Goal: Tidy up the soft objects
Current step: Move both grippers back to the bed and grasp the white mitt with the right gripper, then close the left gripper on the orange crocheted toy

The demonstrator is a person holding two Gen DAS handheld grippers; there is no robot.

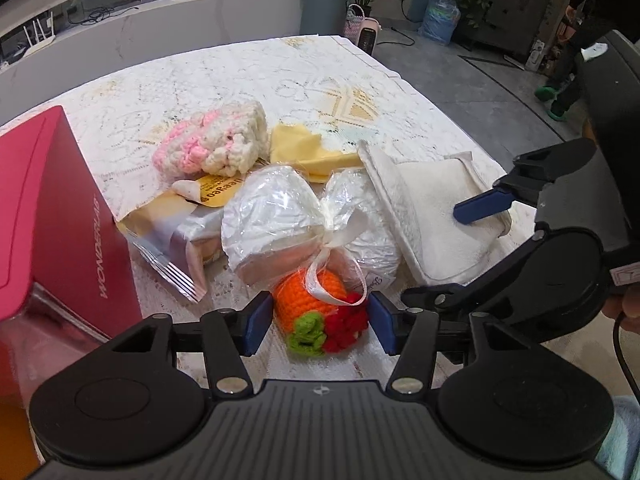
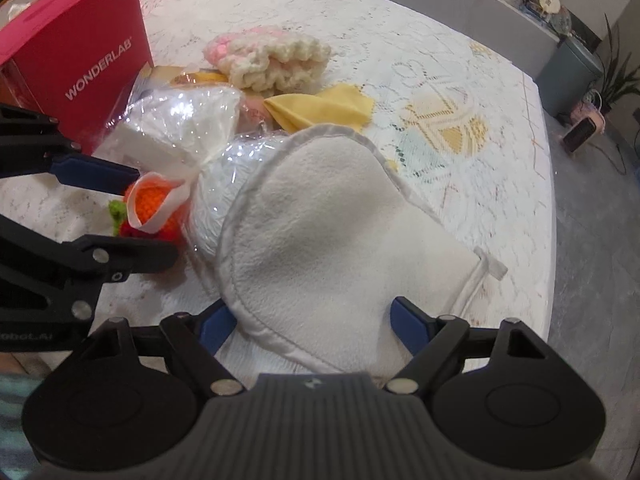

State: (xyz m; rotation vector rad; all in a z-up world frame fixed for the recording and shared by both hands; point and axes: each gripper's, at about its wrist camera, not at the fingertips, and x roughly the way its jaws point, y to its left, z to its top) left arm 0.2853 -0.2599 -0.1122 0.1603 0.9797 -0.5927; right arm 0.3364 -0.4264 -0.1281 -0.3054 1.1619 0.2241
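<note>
An orange crochet toy with green and red parts lies on the table, tied to a clear plastic bag of white items. My left gripper is open with its pads on either side of the toy. A white plush mitt lies to the right. My right gripper is open and straddles the mitt's near edge. A pink and cream knitted piece and a yellow cloth lie further back. The toy shows in the right wrist view between the left gripper's fingers.
A red WONDERLAB box stands at the left on the lace tablecloth. A foil snack packet lies beside the box. The table's right edge drops to a grey floor. A counter and a bin stand beyond.
</note>
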